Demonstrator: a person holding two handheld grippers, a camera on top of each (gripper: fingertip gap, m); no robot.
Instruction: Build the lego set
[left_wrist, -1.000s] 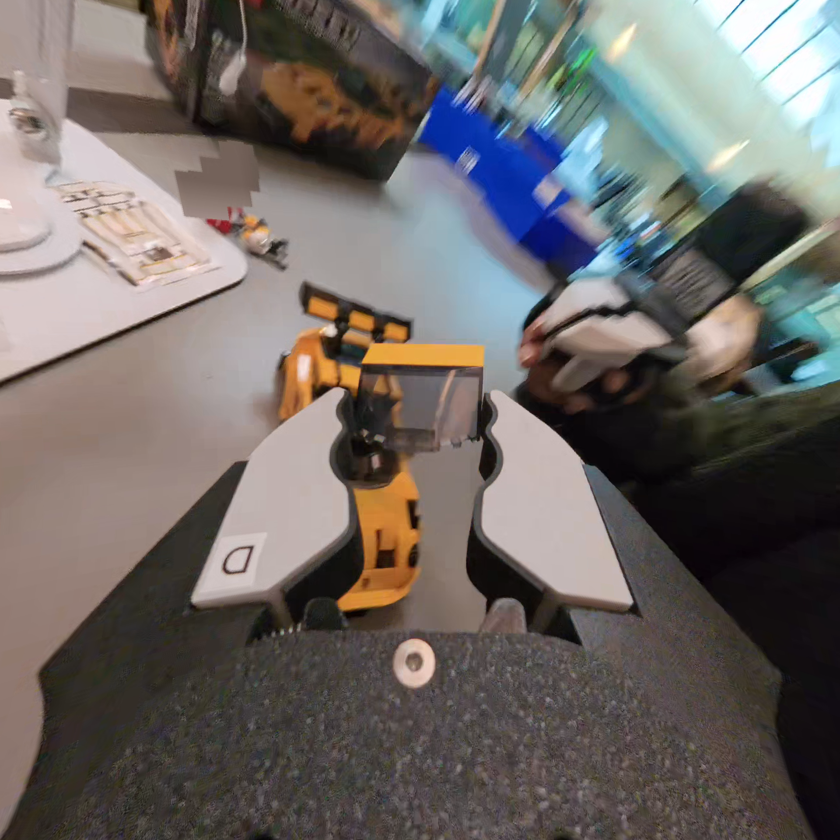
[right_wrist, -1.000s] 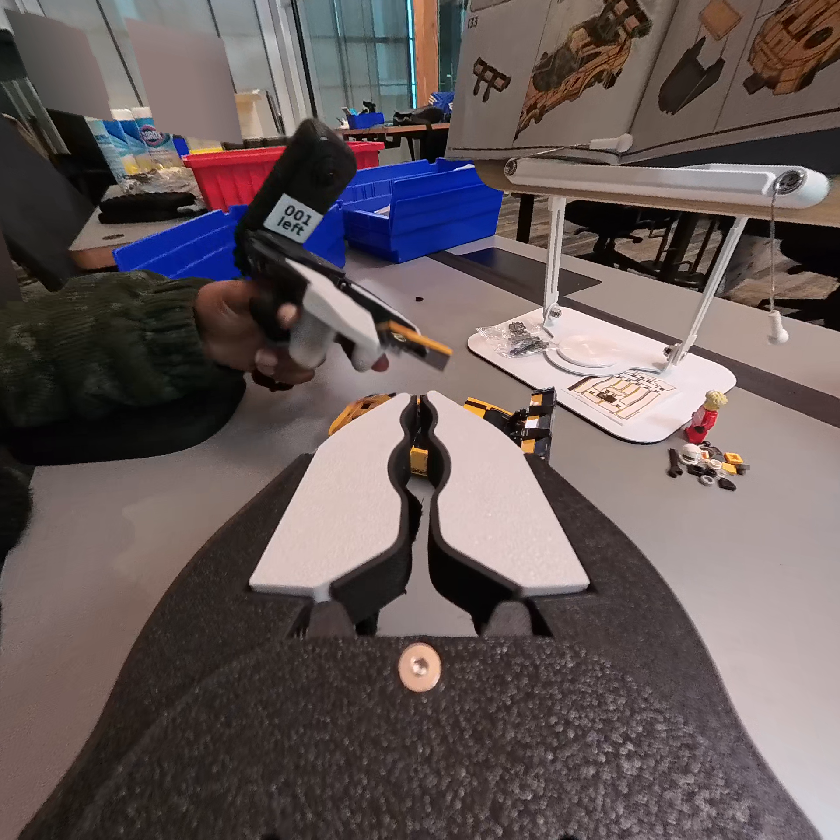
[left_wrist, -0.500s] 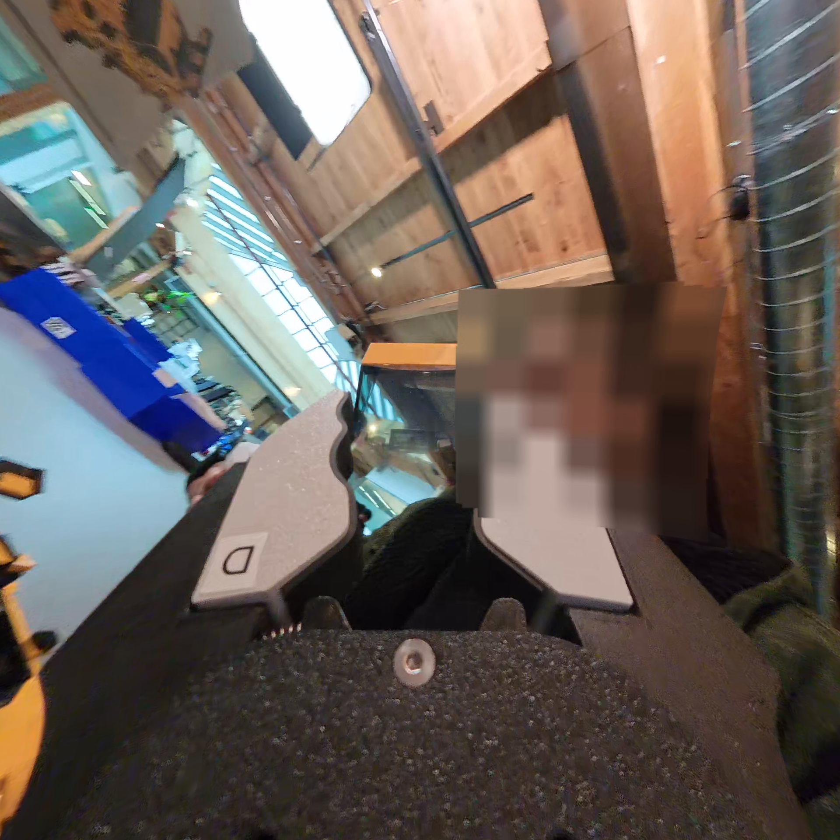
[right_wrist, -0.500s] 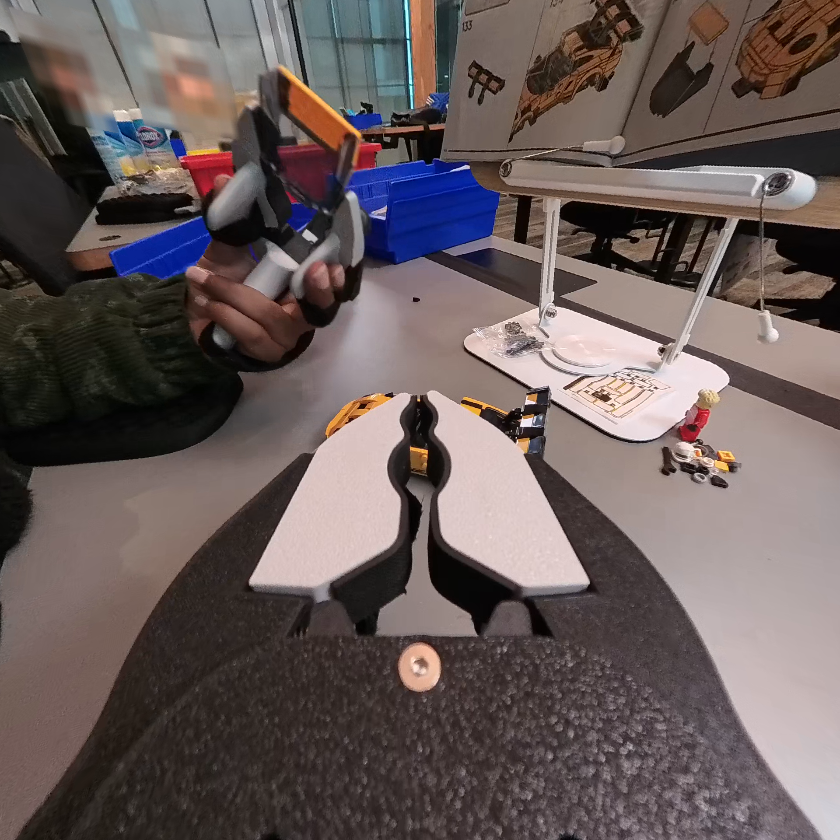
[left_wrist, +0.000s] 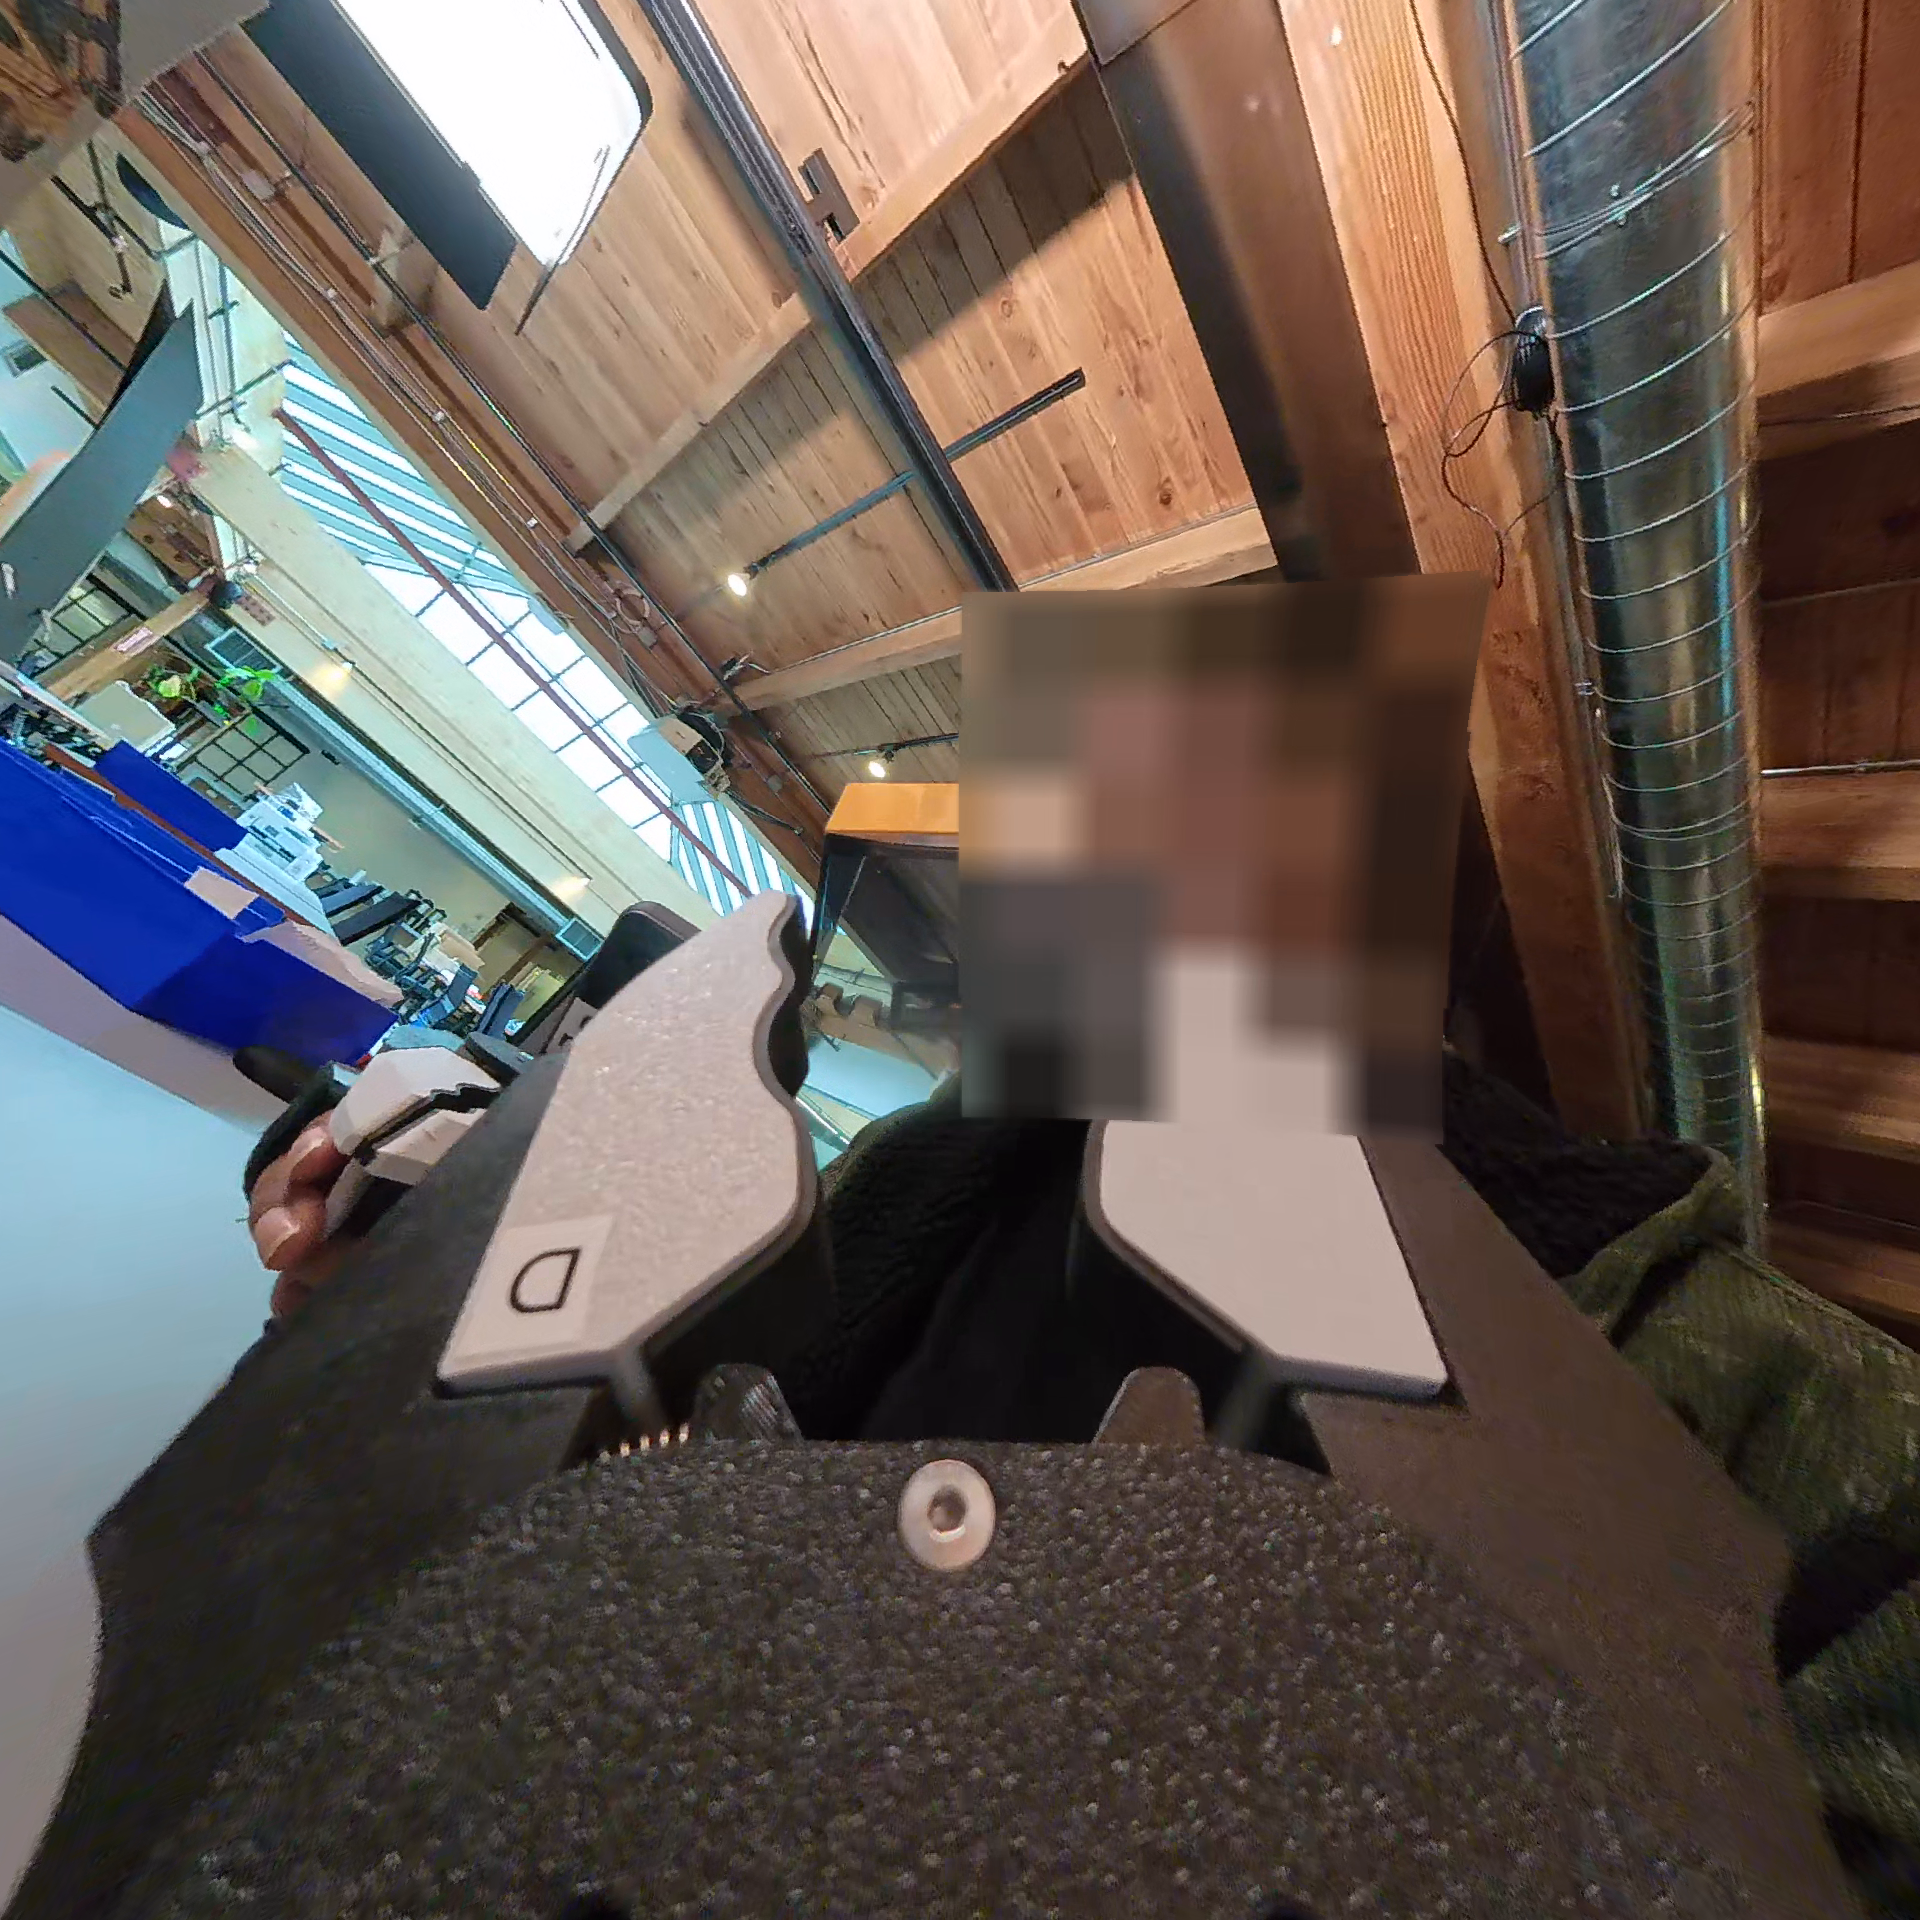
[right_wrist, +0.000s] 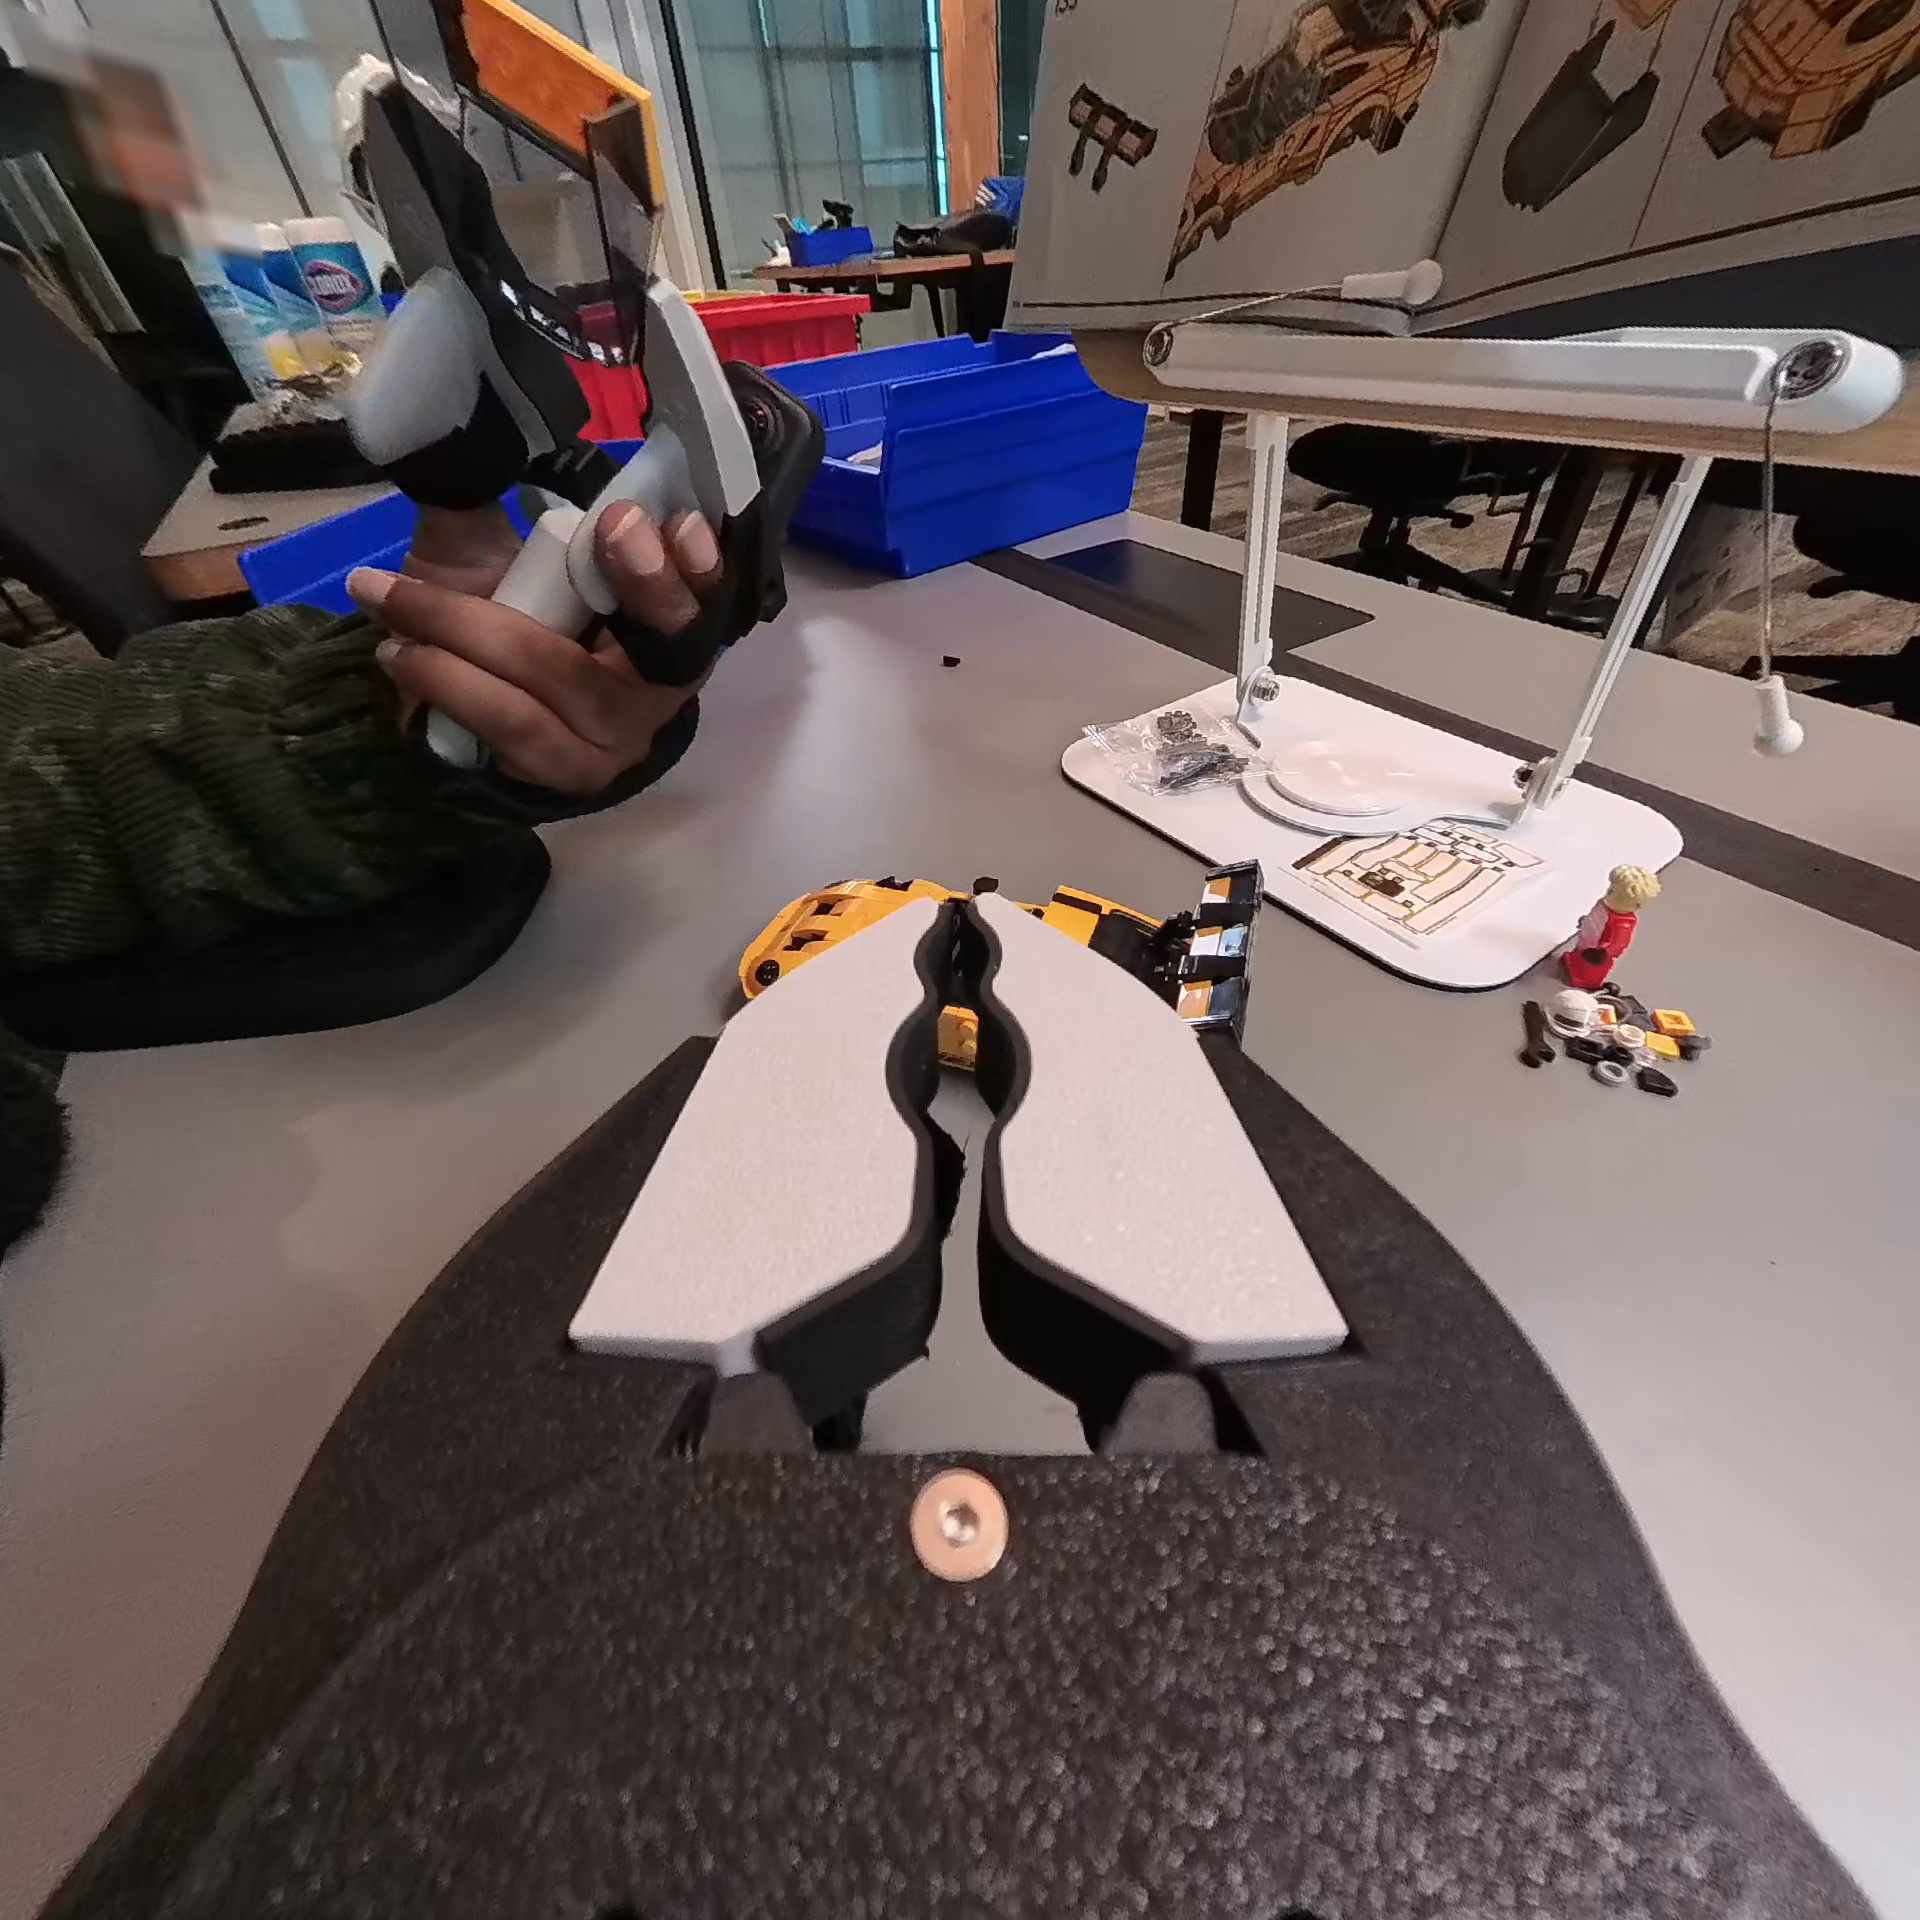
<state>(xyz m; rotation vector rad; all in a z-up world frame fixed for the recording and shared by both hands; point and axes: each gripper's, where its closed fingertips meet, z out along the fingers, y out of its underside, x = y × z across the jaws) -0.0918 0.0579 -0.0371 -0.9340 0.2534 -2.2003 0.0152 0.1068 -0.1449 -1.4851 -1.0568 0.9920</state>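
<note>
In the left wrist view, the left tongs (left_wrist: 914, 935) point upward toward a wooden ceiling and a person in a green sweater (left_wrist: 1725, 1340). Between the grey fingers (left_wrist: 665, 1122) sits a smoky clear windscreen piece with an orange-yellow top (left_wrist: 894, 821), partly hidden behind a blurred patch; the fingers stand apart by the width of that piece and clamp it. Low at the left, the right tongs (left_wrist: 405, 1112) show beside the grey counter (left_wrist: 114, 1195). In the right wrist view, the right tongs (right_wrist: 961, 925) have their fingertips pressed nearly together with nothing between them, hovering just above the counter (right_wrist: 1558, 1299). Just beyond their tips the yellow lego car (right_wrist: 1101, 925) rests on the counter. To the right lie a red minifigure (right_wrist: 1608, 927) and a small cluster of loose pieces (right_wrist: 1610, 1039), near a white stand (right_wrist: 1455, 727) carrying an open instruction booklet (right_wrist: 1455, 156). At upper left a hand (right_wrist: 540, 665) holds the left tongs raised, the windscreen piece (right_wrist: 566, 114) at the top.
</note>
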